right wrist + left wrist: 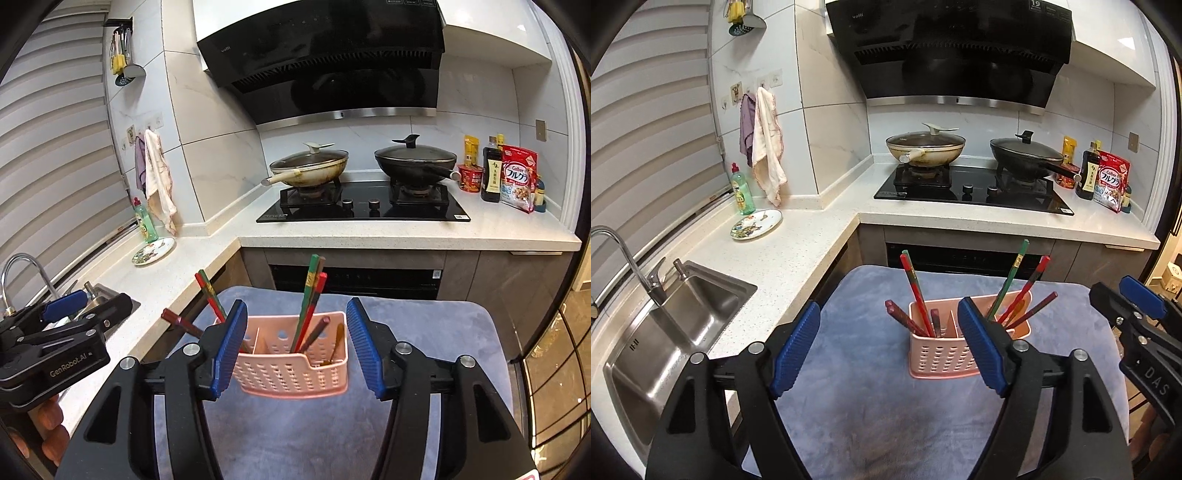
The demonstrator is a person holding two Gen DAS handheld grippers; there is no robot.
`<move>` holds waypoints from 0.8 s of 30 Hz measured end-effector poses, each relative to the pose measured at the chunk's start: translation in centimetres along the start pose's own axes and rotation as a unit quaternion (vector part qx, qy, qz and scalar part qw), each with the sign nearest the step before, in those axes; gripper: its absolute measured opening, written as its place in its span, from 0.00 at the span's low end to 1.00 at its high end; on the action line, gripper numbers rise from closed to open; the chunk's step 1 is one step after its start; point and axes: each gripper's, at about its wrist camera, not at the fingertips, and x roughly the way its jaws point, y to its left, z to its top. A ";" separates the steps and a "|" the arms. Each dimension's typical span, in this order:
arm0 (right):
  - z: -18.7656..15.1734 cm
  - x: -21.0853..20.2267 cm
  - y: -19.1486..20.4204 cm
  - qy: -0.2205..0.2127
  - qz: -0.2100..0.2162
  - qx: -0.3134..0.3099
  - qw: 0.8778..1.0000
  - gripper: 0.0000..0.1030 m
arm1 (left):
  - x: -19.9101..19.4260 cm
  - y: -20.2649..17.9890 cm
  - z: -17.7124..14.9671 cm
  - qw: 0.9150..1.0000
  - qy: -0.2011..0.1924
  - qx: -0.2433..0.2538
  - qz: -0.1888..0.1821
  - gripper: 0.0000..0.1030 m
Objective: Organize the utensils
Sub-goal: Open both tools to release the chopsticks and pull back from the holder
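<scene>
A pink perforated utensil holder (940, 356) (291, 373) stands on a blue-grey mat (871, 417) (295, 435). Several red, dark red and green chopsticks (916, 291) (310, 295) stand tilted in its left and right compartments. My left gripper (890, 343) is open and empty, held just in front of the holder. My right gripper (297, 349) is open and empty, its blue pads (231, 349) either side of the holder, nearer the camera. The right gripper also shows in the left wrist view (1134, 314), and the left gripper in the right wrist view (70, 321).
A steel sink (672, 332) with a tap is at the left. A painted plate (756, 223) and a green soap bottle (742, 192) sit on the white counter. Two lidded pans (925, 146) (1027, 153) sit on the hob. Bottles and a cereal bag (1112, 182) stand at far right.
</scene>
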 end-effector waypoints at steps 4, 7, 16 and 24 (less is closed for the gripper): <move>-1.1 -1.6 -0.1 0.002 -0.012 -0.003 1.000 0.53 | -1.1 -0.3 -0.9 1.000 0.000 0.007 0.001 0.71; -1.9 -2.5 -0.3 0.006 -0.013 0.001 1.000 0.56 | -1.8 -0.4 -1.5 1.000 -0.002 0.009 0.001 0.72; -4.0 -4.0 -0.7 0.012 -0.028 0.000 1.000 0.59 | -3.1 -0.3 -3.4 1.000 -0.001 0.013 0.004 0.75; -5.7 -4.5 -0.2 0.025 -0.040 -0.015 0.999 0.60 | -3.7 -0.3 -4.9 1.000 0.004 0.016 0.009 0.79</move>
